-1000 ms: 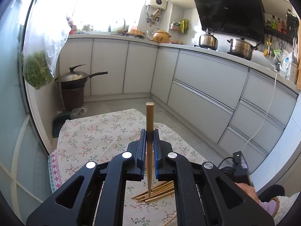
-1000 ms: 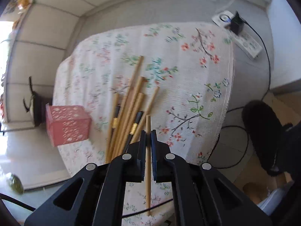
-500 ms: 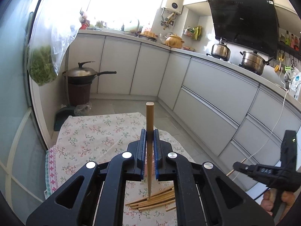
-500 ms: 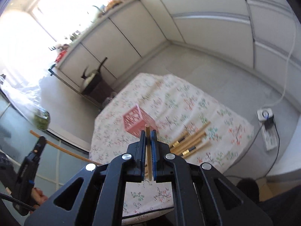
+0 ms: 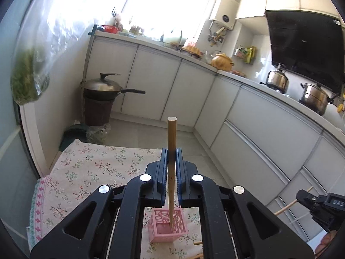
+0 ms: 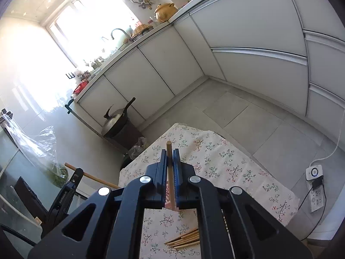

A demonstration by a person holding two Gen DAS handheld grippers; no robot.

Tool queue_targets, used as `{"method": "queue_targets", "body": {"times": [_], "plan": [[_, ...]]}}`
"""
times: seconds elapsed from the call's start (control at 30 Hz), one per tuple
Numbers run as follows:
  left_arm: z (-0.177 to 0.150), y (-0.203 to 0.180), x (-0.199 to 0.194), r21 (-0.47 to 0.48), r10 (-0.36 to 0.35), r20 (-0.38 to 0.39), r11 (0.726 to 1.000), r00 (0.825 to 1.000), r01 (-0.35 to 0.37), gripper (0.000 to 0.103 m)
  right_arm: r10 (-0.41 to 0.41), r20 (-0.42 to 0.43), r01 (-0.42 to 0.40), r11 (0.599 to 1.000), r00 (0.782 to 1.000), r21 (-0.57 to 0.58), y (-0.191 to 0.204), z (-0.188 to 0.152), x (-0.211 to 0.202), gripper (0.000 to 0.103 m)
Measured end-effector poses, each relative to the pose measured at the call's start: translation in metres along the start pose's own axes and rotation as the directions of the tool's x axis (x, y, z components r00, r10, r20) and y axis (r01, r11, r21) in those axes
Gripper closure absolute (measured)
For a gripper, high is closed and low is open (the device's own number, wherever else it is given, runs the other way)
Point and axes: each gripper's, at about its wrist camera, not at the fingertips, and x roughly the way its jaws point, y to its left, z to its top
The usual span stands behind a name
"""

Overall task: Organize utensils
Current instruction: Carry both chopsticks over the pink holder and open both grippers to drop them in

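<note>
Left gripper (image 5: pixel 171 161): I pinch one chopstick (image 5: pixel 171 142) upright.
Right gripper (image 6: pixel 170 161): pinches another.
Aim: tip centred over pink holder (image 5: pixel 168 226), lower straight.

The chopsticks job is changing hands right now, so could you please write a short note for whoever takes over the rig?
Left gripper: shut on a chopstick, its lower tip showing over the pink basket.
Right gripper: shut on a second chopstick, held above the floral tablecloth.
Loose chopsticks lie on the cloth near the basket.
Done: none visibly in the basket yet.
Left: drop both held sticks in, then collect the pile.
</note>
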Motion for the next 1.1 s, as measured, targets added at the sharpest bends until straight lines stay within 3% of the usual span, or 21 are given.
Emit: {"method": "queue_targets", "body": {"times": [0.13, 0.2, 0.23, 0.37, 0.57, 0.73, 0.9, 0.97, 1.1], "plan": [[-0.020, 0.014, 0.045, -0.039, 0.012, -0.088, 0.999, 0.996, -0.015, 0.093, -0.005, -0.006, 0.004, 1.000, 1.000, -0.010, 0.004, 0.009, 0.026, 0.097], [-0.028, 0.022, 0.054, -0.089, -0.018, -0.133, 0.996, 0.991, 0.006, 0.074, -0.009, -0.009, 0.008, 1.000, 1.000, -0.025, 0.007, 0.010, 0.037, 0.097], [-0.030, 0.029, 0.053, -0.120, -0.008, -0.137, 0.993, 0.990, -0.009, 0.072, -0.012, -0.010, 0.011, 0.999, 1.000, -0.030, 0.009, 0.010, 0.042, 0.097], [-0.015, 0.045, 0.028, -0.165, 0.032, -0.077, 0.985, 0.997, -0.045, 0.058, -0.017, -0.014, 0.016, 0.999, 1.000, -0.050, 0.016, 0.011, 0.058, 0.097], [-0.001, 0.059, -0.002, -0.211, 0.042, -0.037, 0.976, 0.998, -0.049, 0.056, -0.029, -0.014, 0.028, 0.996, 0.999, -0.088, 0.029, 0.009, 0.071, 0.097], [-0.001, 0.052, 0.000, -0.184, 0.046, -0.053, 0.981, 0.998, -0.055, 0.054, -0.053, -0.024, 0.050, 0.991, 0.998, -0.122, 0.042, 0.006, 0.093, 0.097], [-0.008, 0.037, 0.010, -0.111, 0.045, -0.100, 0.992, 0.994, -0.056, 0.054, -0.027, -0.067, 0.018, 0.990, 0.997, -0.138, 0.045, -0.001, 0.119, 0.094], [-0.010, 0.027, 0.010, -0.061, 0.050, -0.097, 0.997, 0.994, -0.056, 0.054, -0.011, -0.052, 0.003, 0.989, 0.999, -0.149, 0.045, -0.005, 0.112, 0.090], [-0.015, 0.005, 0.003, 0.034, 0.066, -0.075, 0.997, 0.995, -0.064, 0.054, -0.016, -0.021, 0.011, 0.979, 1.000, -0.206, 0.046, -0.015, 0.092, 0.074]]}}
